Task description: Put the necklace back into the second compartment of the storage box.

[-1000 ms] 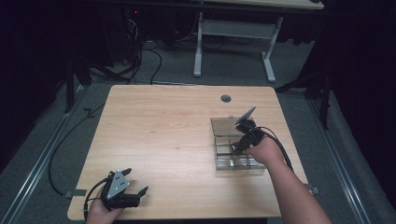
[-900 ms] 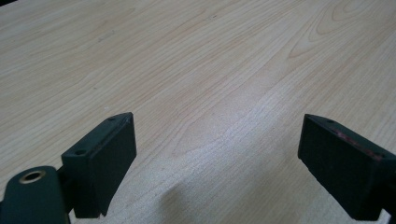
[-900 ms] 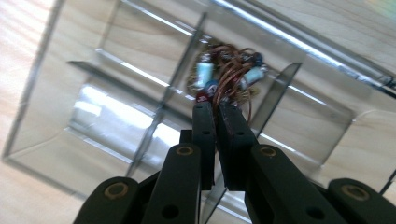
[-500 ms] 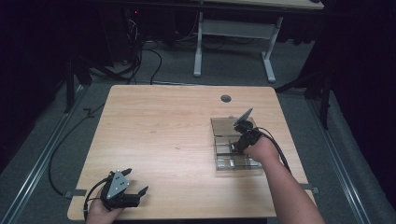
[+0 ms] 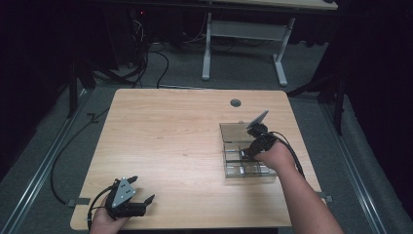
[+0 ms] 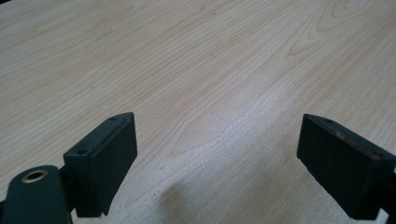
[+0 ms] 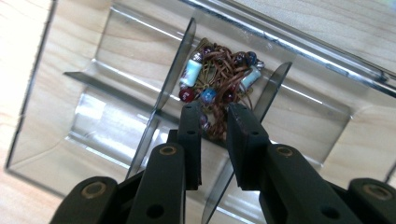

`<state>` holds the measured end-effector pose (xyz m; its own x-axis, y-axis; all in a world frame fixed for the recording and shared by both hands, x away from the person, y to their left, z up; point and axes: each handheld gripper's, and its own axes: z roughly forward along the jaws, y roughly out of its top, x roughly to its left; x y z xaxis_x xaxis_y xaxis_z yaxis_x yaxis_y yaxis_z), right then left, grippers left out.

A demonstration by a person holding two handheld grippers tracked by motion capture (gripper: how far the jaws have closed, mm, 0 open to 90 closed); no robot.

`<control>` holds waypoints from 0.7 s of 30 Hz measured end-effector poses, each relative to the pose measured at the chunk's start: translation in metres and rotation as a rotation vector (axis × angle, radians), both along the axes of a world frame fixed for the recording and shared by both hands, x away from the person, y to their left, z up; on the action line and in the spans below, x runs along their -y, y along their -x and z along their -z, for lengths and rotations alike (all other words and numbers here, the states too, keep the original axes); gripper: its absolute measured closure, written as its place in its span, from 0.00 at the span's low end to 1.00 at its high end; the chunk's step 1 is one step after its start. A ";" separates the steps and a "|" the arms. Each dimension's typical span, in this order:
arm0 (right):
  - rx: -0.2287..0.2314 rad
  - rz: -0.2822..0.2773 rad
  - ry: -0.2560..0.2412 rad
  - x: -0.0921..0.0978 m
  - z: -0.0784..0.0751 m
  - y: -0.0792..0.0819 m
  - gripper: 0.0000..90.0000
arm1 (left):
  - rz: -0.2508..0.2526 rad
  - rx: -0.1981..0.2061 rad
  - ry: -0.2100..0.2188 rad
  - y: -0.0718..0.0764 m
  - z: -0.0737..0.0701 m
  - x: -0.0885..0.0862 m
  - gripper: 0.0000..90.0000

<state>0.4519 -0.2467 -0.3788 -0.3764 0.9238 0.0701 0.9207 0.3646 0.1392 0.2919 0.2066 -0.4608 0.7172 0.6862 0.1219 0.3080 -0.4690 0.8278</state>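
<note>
The right gripper (image 7: 214, 116) has dipped further into the clear plastic divided organiser box (image 5: 233, 132), jaws narrowed around the brown beaded cord bracelet (image 7: 219, 77) bunched ahead in one compartment, while the left gripper (image 5: 139, 199) rests wide apart.

One wooden bench (image 5: 170, 141), one clear divided organizer box (image 5: 233, 131), one beaded cord bracelet (image 7: 217, 81), and two hand-held grippers: left (image 5: 141, 196), right (image 5: 245, 152).

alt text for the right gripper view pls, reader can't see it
The right gripper reaches into a clear divided organizer box, its two black jaws nearly closed around a brown cord bracelet with red, blue and white beads, lying in one compartment. Pale wood table shows around the box.
</note>
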 end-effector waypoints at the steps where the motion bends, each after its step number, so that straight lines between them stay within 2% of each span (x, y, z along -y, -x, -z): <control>1: 0.000 0.004 -0.002 0.000 -0.002 0.002 0.85 | -0.001 0.003 0.000 0.000 0.000 0.000 0.14; 8: 0.010 0.003 -0.005 0.002 -0.015 0.020 0.87 | -0.005 0.008 0.001 0.001 0.000 0.000 0.14; 10: 0.008 0.008 -0.007 0.004 -0.019 0.030 0.88 | -0.006 0.006 0.000 0.001 0.000 0.000 0.14; 17: 0.007 0.010 -0.006 0.005 -0.024 0.048 0.89 | -0.007 0.009 0.009 0.001 0.000 -0.001 0.14; 21: 0.008 0.013 -0.008 0.006 -0.021 0.060 0.89 | -0.010 0.008 0.018 0.001 0.000 -0.001 0.14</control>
<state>0.3915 -0.2530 -0.3574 -0.3649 0.9281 0.0741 0.9242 0.3514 0.1498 0.2914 0.2078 -0.4607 0.7092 0.6954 0.1158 0.3056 -0.4513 0.8384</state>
